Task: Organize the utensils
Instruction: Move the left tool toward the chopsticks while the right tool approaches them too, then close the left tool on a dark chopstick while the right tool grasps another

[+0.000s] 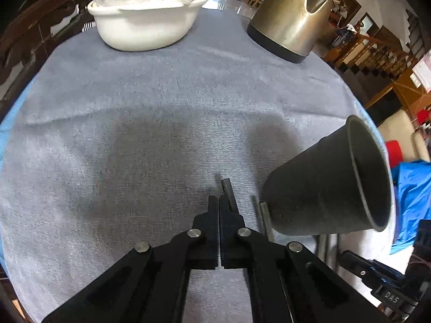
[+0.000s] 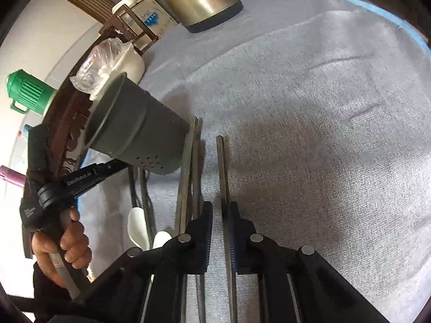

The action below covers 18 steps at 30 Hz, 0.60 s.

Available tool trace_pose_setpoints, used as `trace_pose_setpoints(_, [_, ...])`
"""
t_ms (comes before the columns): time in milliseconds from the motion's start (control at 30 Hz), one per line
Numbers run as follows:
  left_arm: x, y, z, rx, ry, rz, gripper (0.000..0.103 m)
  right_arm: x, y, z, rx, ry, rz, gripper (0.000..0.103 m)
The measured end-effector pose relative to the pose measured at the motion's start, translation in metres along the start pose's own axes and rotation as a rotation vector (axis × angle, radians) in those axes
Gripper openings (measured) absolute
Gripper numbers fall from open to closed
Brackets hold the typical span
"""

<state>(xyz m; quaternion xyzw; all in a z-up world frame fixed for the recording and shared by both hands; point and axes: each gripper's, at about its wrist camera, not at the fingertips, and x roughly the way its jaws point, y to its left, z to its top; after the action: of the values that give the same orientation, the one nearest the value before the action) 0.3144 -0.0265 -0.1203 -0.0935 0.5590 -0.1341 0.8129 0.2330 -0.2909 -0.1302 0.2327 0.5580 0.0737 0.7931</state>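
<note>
Cloth, metal and matt plastic, as we see them

We see a grey-blue tablecloth [image 1: 161, 94] of ribbed, slightly fuzzy weave across both views; at lower right of the left view a matt dark-grey plastic utensil holder [image 1: 323, 188], perforated near its base; brushed, dulled steel on the kettle [image 1: 291, 13] above its matt black base at upper right; a glossy white ceramic dish [image 1: 142, 27] with crinkled clear plastic film at upper left; smooth grey metal chopsticks [image 2: 222, 175] mid-frame in the right view; glossy white spoons [image 2: 137, 223] at lower left.

Grey cloth-covered table [image 1: 161, 86], wooden staircase [image 1: 377, 53] behind — white wall [image 2: 54, 27], bright daylight.
</note>
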Motion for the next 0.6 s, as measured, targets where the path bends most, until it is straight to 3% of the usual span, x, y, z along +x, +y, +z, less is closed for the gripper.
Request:
trace_pose_setpoints(200, [-0.003, 0.004, 0.007, -0.043, 0.022, -0.062, 0.004, -0.002, -0.001, 0.005, 0.01, 0.017, 0.014, 0.026])
trace_pose_setpoints(300, [-0.007, 0.004, 0.006, -0.039, 0.018, -0.052, 0.021, -0.002, -0.002, 0.006, 0.011, 0.016, 0.018, 0.032])
trace_pose_setpoints(333, [-0.007, 0.004, 0.006, -0.038, 0.016, -0.043, 0.028, -0.002, -0.002, 0.006, 0.013, 0.014, 0.019, 0.037])
trace_pose_setpoints(367, [-0.007, 0.003, 0.006, -0.037, 0.014, -0.034, 0.029, -0.002, -0.002, 0.006, 0.014, 0.01, 0.021, 0.049])
trace_pose_setpoints(433, [-0.005, 0.002, 0.006, -0.039, 0.02, -0.034, 0.03, -0.004, -0.002, 0.006, 0.016, -0.007, 0.013, 0.059])
trace_pose_setpoints(533, [0.001, -0.002, 0.006, -0.033, 0.029, -0.013, 0.03, -0.003, 0.002, 0.007, -0.004, -0.019, -0.03, 0.055])
trace_pose_setpoints(600, [0.006, -0.001, 0.005, -0.036, 0.031, -0.006, 0.029, 0.0, 0.006, 0.006, -0.018, -0.013, -0.052, 0.038])
